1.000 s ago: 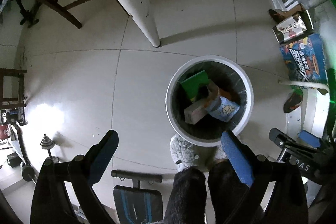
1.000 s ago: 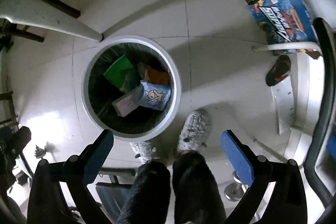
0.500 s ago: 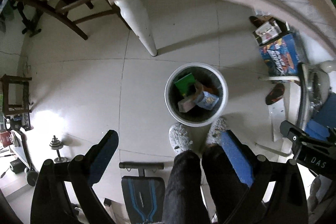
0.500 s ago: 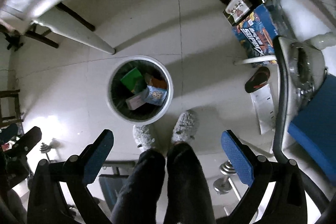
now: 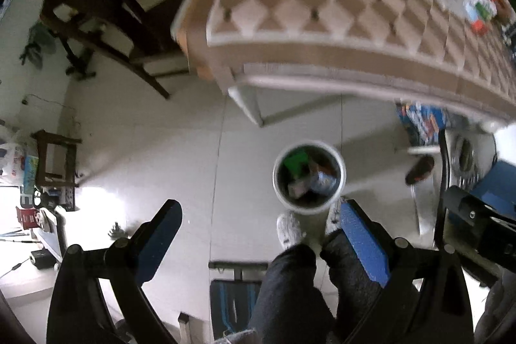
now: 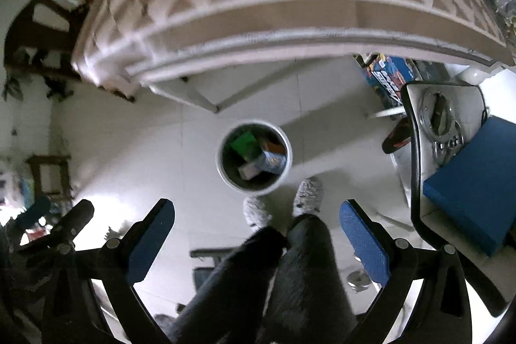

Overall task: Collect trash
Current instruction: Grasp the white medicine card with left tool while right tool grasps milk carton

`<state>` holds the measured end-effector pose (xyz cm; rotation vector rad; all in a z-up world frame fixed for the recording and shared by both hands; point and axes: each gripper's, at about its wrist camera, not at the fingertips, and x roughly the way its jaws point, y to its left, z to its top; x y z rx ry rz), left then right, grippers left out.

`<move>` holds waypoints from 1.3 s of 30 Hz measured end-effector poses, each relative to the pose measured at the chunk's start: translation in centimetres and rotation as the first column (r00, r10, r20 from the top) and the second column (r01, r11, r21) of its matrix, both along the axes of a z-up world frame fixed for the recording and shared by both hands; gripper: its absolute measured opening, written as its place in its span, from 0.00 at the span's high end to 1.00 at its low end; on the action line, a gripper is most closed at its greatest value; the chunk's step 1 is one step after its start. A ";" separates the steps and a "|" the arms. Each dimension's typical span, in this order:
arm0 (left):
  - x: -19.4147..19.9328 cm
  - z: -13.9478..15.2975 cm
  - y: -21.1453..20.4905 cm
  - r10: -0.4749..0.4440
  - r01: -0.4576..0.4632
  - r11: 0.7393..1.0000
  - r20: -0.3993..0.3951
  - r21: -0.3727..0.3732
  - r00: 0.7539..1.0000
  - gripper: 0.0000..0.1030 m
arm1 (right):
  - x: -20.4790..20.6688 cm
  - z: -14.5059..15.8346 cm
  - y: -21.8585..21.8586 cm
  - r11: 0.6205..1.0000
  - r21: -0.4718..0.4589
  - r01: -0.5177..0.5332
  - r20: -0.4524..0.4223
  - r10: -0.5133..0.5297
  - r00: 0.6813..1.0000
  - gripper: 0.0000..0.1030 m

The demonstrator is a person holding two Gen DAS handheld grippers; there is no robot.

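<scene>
A round white bin [image 5: 309, 178] stands on the pale tiled floor [image 5: 161, 150], right of centre in the left wrist view and just left of centre in the right wrist view [image 6: 254, 156]. Its dark inside holds several pieces of trash: a flat green packet [image 6: 244, 142] toward the upper left, a pale blue printed pouch [image 6: 274, 162] at the right, a light pinkish box [image 6: 248, 171] low in the middle, and something orange [image 6: 274, 147] against the upper right wall. The pieces lie loosely against one another; the blur hides finer detail.

Above the bin, the upper part of both views is filled by the worktop [image 5: 322, 5], covered in a cloth with a tan and cream diamond pattern and a plain tan border. Small colourful packages [image 5: 480, 8] lie on it at the upper right. A white tapered leg [image 5: 248, 105] comes down to the floor beside the bin.

The left gripper [image 5: 258, 215] hangs with its jaws spread wide and nothing between them; the blue pads look rubbery on black frames. The right gripper [image 6: 256, 213] is likewise wide apart and empty. Two fuzzy grey slippers [image 6: 283, 202] stand just below the bin, under dark fleecy trousers [image 6: 274, 279].
</scene>
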<state>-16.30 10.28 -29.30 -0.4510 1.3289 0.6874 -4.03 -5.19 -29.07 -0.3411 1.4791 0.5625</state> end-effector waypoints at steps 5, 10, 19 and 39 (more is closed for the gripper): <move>6.3 3.2 1.2 -0.015 0.013 1.000 0.106 0.028 0.994 0.03 | 5.7 3.8 -0.5 0.992 0.068 0.102 0.021 -0.104 0.994 0.00; 15.7 4.5 0.7 -0.092 0.086 0.995 0.135 0.054 0.987 0.01 | 15.0 6.6 -2.8 0.971 0.091 0.220 0.071 -0.226 0.971 0.00; 35.9 -0.2 0.3 -0.170 0.170 0.985 0.036 0.020 0.985 0.00 | 39.7 6.0 -5.1 0.963 0.058 0.263 0.130 -0.268 0.954 0.02; 54.8 -4.9 -9.8 -0.870 0.888 0.458 -0.222 -0.038 0.440 0.01 | 55.1 -2.2 -9.6 0.945 -0.044 0.325 -0.074 -0.327 0.942 0.41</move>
